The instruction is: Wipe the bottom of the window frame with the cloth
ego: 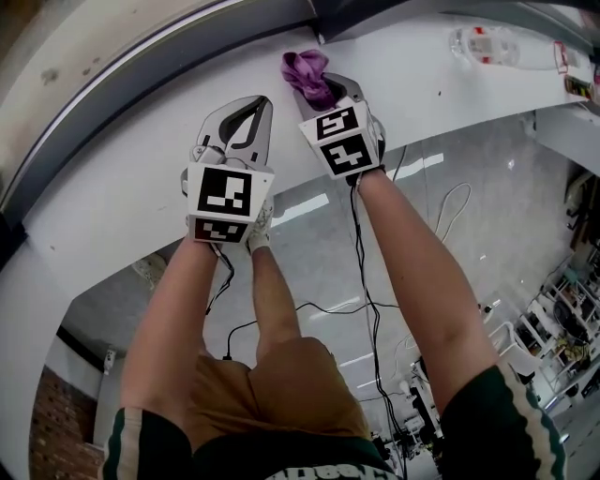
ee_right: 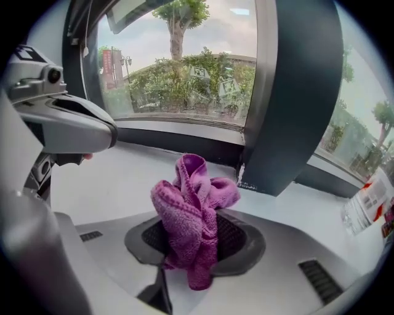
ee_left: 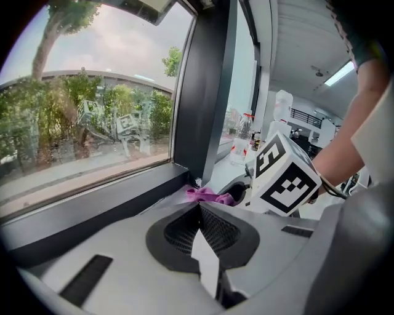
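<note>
The right gripper [ee_right: 194,246] pinches a crumpled purple terry cloth [ee_right: 188,212] whose folds hide its jaw tips. Beside it, the left gripper [ee_left: 198,209] has its ribbed dark jaws pressed together on nothing. Both are over the smooth white sill [ego: 131,178], the cloth just short of the dark window frame [ee_right: 178,143]; farther along sits a clear plastic bottle [ego: 497,45], its contents unclear.

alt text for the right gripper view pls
The right hand-held gripper is shut on a bunched purple cloth, just above a white sill and close to the dark window frame. The left hand-held gripper shows at the left edge, and trees stand beyond the glass.
</note>
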Demonstrator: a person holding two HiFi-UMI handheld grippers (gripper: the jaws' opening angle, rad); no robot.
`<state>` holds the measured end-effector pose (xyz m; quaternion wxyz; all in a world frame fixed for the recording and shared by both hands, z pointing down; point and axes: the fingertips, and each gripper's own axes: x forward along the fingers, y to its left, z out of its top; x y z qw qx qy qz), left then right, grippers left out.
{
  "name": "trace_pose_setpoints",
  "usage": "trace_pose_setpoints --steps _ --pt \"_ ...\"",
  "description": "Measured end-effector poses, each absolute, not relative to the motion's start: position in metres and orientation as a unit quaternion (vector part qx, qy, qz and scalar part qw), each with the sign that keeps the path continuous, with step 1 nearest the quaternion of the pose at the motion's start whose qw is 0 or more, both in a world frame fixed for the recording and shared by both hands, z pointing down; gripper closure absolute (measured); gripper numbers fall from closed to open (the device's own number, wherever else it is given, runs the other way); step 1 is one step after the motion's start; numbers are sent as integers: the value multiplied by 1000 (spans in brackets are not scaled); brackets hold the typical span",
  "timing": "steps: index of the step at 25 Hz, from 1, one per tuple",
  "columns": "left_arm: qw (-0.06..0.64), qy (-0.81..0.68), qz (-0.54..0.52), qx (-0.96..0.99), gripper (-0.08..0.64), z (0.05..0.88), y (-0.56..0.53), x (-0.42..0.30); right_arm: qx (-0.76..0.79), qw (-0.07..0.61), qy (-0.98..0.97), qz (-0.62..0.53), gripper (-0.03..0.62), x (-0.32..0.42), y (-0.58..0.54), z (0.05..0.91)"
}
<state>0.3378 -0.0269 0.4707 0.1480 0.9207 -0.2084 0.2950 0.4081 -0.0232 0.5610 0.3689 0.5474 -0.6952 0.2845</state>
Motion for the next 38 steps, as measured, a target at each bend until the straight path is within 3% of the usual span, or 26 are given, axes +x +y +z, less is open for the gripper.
trace_pose_setpoints --steps 38 --pt "159 -159 320 920 557 489 63 325 581 335 -669 319 430 397 119 560"
